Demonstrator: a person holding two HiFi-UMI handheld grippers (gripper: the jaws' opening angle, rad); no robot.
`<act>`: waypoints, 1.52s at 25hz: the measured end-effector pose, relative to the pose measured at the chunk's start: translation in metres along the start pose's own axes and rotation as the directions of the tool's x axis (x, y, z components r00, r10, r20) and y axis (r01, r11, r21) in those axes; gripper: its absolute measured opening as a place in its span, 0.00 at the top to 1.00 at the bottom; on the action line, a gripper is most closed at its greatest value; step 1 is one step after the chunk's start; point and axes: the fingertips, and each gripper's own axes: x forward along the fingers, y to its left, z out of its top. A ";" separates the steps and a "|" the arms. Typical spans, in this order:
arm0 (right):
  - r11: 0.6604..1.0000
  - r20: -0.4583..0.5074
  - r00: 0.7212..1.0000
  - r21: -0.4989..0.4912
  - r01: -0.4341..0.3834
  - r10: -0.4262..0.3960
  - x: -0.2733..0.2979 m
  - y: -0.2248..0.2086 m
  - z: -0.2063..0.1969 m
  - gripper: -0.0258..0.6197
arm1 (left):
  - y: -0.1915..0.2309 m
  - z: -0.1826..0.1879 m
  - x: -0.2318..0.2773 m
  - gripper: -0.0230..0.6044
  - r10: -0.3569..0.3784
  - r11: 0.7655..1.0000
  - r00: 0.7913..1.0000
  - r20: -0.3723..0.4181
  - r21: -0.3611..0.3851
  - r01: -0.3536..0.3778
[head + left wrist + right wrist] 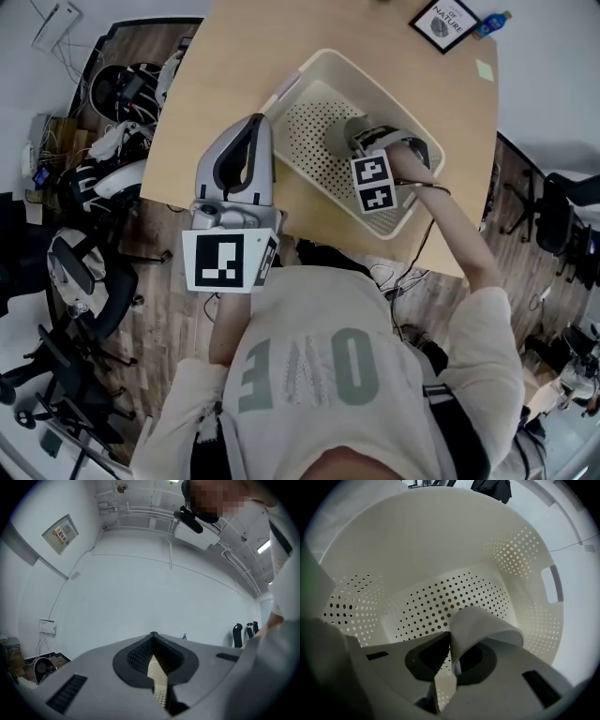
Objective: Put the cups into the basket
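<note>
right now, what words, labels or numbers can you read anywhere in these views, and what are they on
"NATURE": on the framed card at the far edge of the table; the smaller print above it is too small to read.
Shirt letters: large, upside down, creased; not surely readable.
Wall poster: too blurred.
Square markers on the two cubes: patterns, no letters.

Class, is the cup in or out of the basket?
In: the right gripper holds the cup by its rim, the basket's dotted walls all round it.
</note>
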 end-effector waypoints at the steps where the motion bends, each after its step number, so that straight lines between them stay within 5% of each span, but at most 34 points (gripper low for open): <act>1: 1.000 0.001 1.000 0.002 0.004 -0.004 0.001 0.000 0.001 0.91 | 0.001 -0.001 0.001 0.95 -0.001 1.000 1.000 0.000 -0.001 0.001; 20: 0.950 0.136 0.978 0.293 0.110 -0.156 -0.047 -0.032 0.014 0.76 | 0.000 0.006 0.001 0.95 -0.034 0.999 0.999 0.020 0.001 0.034; 22: 0.929 0.155 0.967 0.343 0.139 -0.202 -0.067 -0.039 0.016 0.77 | -0.001 0.009 -0.001 0.95 -0.044 0.999 0.999 0.026 0.002 0.044; 24: 0.898 0.151 0.950 0.394 0.195 -0.273 -0.092 -0.051 0.015 0.96 | -0.003 0.012 -0.002 0.95 -0.057 0.998 0.998 0.033 0.006 0.057; 25: 0.879 0.153 0.938 0.422 0.222 -0.311 -0.107 -0.057 0.015 0.96 | -0.005 0.014 -0.002 0.95 -0.065 0.998 0.997 0.037 0.010 0.065; 27: 0.824 0.183 0.894 0.495 0.276 -0.409 -0.142 -0.071 0.018 0.96 | -0.009 0.019 -0.003 0.95 -0.082 0.997 0.996 0.047 0.019 0.081; 29: 0.744 0.213 0.815 0.573 0.343 -0.539 -0.181 -0.087 0.021 0.96 | -0.013 0.024 -0.004 0.95 -0.100 0.995 0.993 0.059 0.028 0.098; 32: 0.583 0.207 0.655 0.690 0.428 -0.726 -0.244 -0.104 0.022 0.96 | -0.022 0.034 -0.004 0.95 -0.131 0.991 0.989 0.075 0.049 0.127; 36: 0.371 0.149 0.467 0.823 0.431 -0.872 -0.319 -0.104 0.016 0.96 | -0.037 0.050 0.000 0.95 -0.174 0.983 0.980 0.099 0.073 0.167; 38: 0.238 0.084 0.358 0.880 0.412 -0.930 -0.351 -0.096 0.005 0.96 | -0.046 0.059 0.002 0.95 -0.197 0.978 0.974 0.113 0.085 0.188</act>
